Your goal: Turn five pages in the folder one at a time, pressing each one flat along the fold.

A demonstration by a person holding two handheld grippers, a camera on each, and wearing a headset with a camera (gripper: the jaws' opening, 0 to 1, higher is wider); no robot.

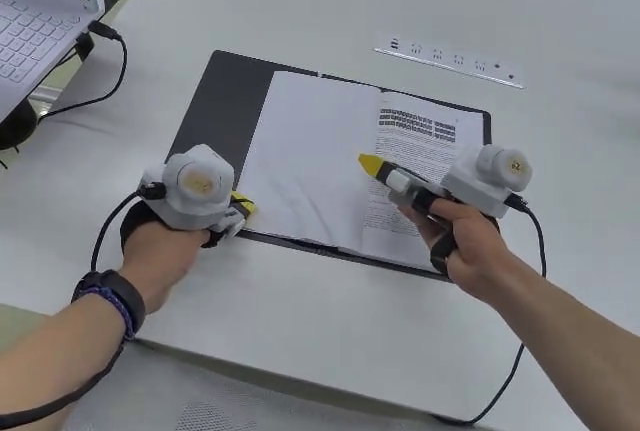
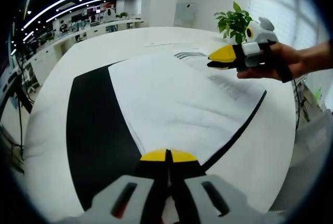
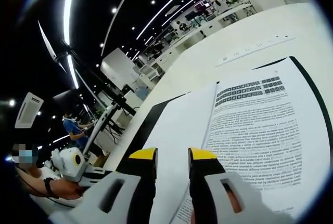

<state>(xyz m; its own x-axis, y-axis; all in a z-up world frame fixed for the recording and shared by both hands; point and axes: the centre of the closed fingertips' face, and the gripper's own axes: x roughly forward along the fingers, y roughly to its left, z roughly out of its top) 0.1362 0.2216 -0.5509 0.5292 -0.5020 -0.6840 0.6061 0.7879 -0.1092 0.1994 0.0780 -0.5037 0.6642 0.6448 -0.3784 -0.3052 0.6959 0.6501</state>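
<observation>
1. Jaws, left gripper (image 2: 167,155): pressed together, with a hairline between the yellow tips. They sit at the near edge of the blank left page (image 1: 300,151), just where it meets the black cover (image 1: 215,101). I cannot tell whether they nip paper or merely rest on it.
2. Jaws, right gripper (image 3: 173,156): spread, with a clear gap and nothing between them. The tips point along the fold, at the seam between the blank page and the printed right page (image 3: 260,125). From the head view they are low over the paper; contact is not certain.
3. The folder (image 1: 483,118) lies open and flat on the white tabletop (image 1: 350,11), directly in front of the person and between the 2 hands. The blank sheet bows up slightly near the fold.
4. Judgement: the left gripper is placed to pin the turned sheet so it cannot spring back. The right one is placed to run down the fold and flatten it. This reads as the pressing step of 1 page turn.
5. How many of the 5 pages are done cannot be read from here.
6. Surroundings: a laptop (image 1: 30,21) at the far left corner and a power strip (image 1: 450,59) beyond the folder, both well apart from the work.
</observation>
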